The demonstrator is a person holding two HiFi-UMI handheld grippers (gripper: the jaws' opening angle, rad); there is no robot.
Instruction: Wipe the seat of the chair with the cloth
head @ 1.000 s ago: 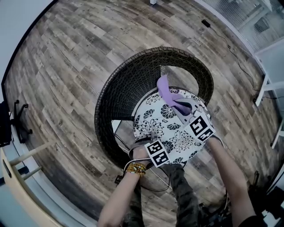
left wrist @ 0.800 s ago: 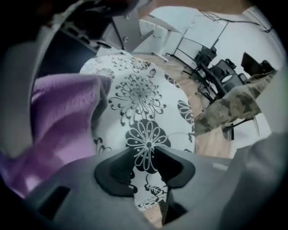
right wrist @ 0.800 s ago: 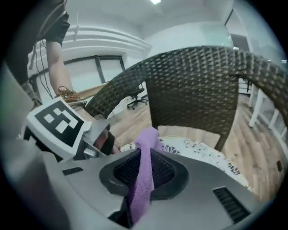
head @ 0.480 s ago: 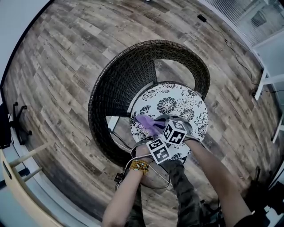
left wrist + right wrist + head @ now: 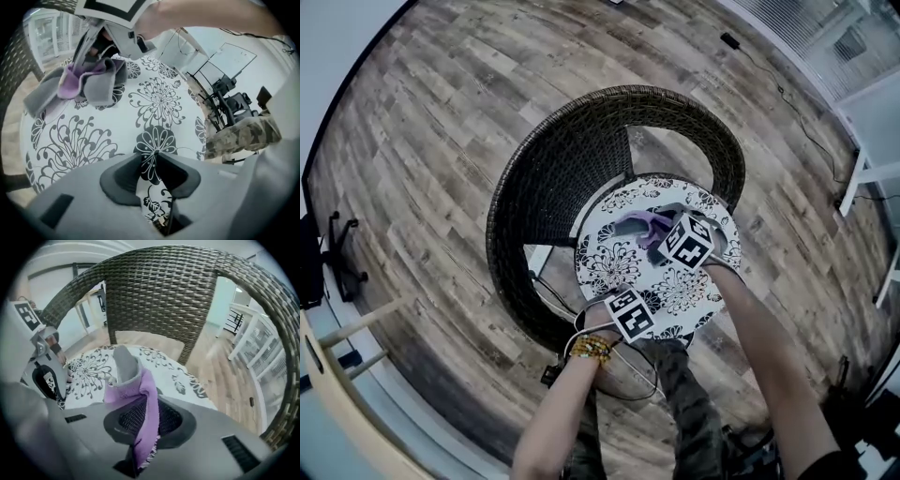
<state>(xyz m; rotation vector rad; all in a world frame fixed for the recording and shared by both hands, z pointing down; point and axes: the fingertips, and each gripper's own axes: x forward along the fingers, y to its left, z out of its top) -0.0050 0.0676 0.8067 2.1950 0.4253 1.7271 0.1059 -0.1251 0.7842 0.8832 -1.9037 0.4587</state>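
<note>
Cloth (image 5: 140,380), purple on one face and grey on the other, is hanging pinched between my right fingers, and its loose end is bunching up on the seat (image 5: 675,291) just ahead of them. I am clamping my right gripper (image 5: 145,401) hard on it, the two dark pads pressing in from either side so that a strip of purple is trailing down between them. In the head view the cloth (image 5: 639,223) is sitting on the back part of the round, flower-printed cushion, close to the woven backrest of the chair (image 5: 553,178), with my right gripper (image 5: 654,231) reaching over it from the right. I am holding my left gripper (image 5: 150,154) low over the front edge of the seat, on the side nearest me, and its jaws are closing with only a narrow gap showing at the tips. Nothing is sitting between them; I am seeing just the black flower pattern of the cushion through the gap. From that side the cloth (image 5: 89,79) is lying crumpled across the cushion, apart from my left fingers, under the right gripper. A beaded bracelet (image 5: 589,354) is circling my left wrist, and the chair is standing on a wood-plank floor (image 5: 422,141).
</note>
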